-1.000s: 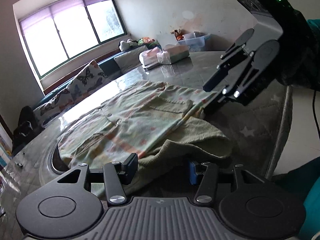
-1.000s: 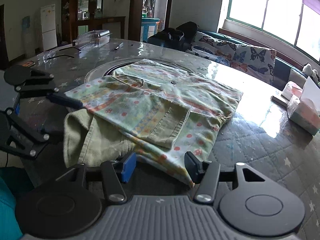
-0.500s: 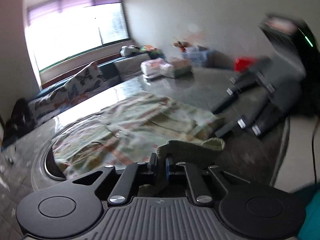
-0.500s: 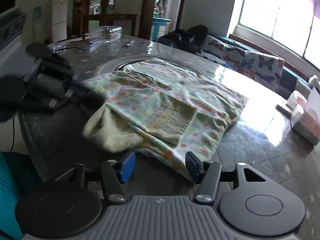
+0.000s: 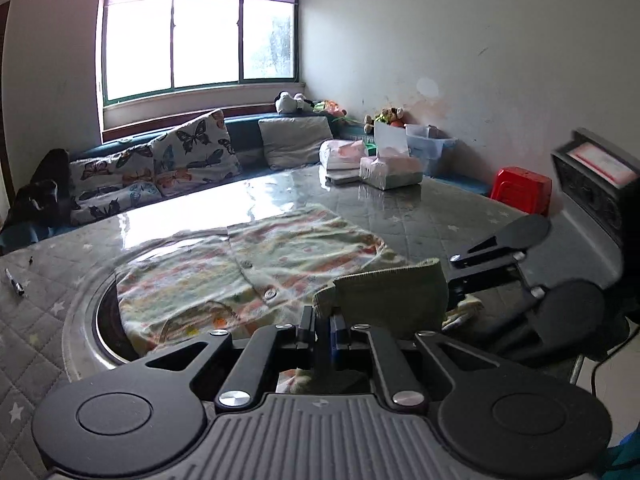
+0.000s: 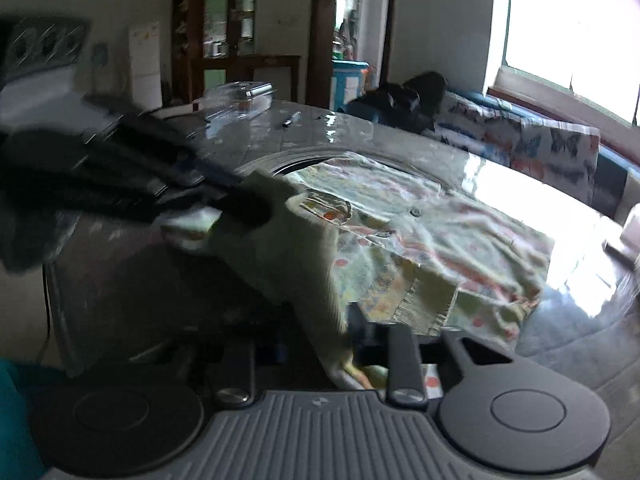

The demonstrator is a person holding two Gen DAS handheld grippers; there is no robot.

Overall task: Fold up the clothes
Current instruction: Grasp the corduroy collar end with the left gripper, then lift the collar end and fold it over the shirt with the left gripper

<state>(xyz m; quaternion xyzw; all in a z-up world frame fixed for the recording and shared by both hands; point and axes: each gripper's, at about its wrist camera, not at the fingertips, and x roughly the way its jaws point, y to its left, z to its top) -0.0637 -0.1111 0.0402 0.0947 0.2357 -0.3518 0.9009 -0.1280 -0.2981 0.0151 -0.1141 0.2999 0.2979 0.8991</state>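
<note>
Over the table (image 5: 420, 208), both tools clamp the green garment's (image 5: 392, 296) raised edge

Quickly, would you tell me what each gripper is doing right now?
Left gripper: shut on the green ribbed hem.
Right gripper: blurred; cloth lies between the fingers, grip unclear.

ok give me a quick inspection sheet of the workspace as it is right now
Surface: grey quilted table under a glossy cover, with a round inset ring.
Job's things: patterned shirt spread flat; its olive hem lifted.
Clutter: tissue pack, pen, clear plastic box.
Grippers: left gripper shut on the olive hem; right gripper has cloth between its fingers, too blurred to judge the grip.
Cables: a black cable hangs off the table edge.
Surroundings: window, bench with butterfly cushions, red stool, soft toys on the sill.
</note>
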